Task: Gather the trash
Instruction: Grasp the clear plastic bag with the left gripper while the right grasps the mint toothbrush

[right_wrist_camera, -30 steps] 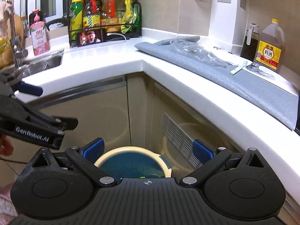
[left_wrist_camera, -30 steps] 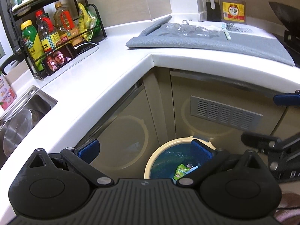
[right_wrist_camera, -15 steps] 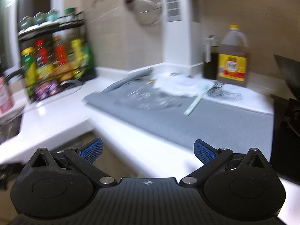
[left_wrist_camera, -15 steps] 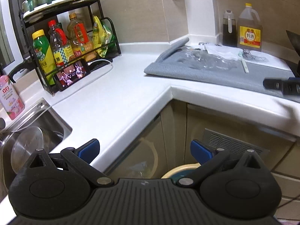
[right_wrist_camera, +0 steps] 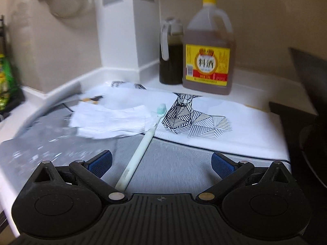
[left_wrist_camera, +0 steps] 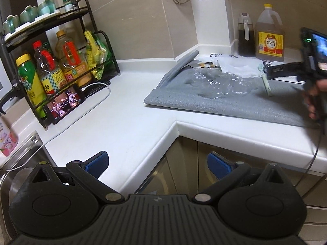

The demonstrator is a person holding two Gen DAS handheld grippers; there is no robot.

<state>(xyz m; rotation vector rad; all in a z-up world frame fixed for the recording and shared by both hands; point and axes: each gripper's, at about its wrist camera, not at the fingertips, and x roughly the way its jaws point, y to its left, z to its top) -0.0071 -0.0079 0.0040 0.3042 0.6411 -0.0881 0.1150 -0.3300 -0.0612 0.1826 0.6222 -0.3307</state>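
Note:
On the grey mat [left_wrist_camera: 214,102] lie a crumpled clear plastic film [left_wrist_camera: 220,83], white crumpled paper [left_wrist_camera: 237,66] and a pale green toothbrush [left_wrist_camera: 267,85]. In the right wrist view the toothbrush [right_wrist_camera: 143,143] lies lengthwise between my open fingers, its head on the white paper [right_wrist_camera: 114,122]. My right gripper [right_wrist_camera: 161,163] is open and empty, low over the mat. My left gripper [left_wrist_camera: 157,163] is open and empty, off the counter's inner corner edge. The bin is out of view.
A black rack [left_wrist_camera: 51,61] of bottles and a phone [left_wrist_camera: 65,104] with a cable stand at left by the sink [left_wrist_camera: 22,163]. A cooking-wine jug [right_wrist_camera: 208,49] and a dark bottle [right_wrist_camera: 171,55] stand at the back. A patterned white sheet [right_wrist_camera: 204,126] and the black stove [right_wrist_camera: 306,122] lie at right.
Both grippers have risen from over the bin on the floor to counter height. The right one moved forward over the mat to the toothbrush; the left stayed back at the counter corner.

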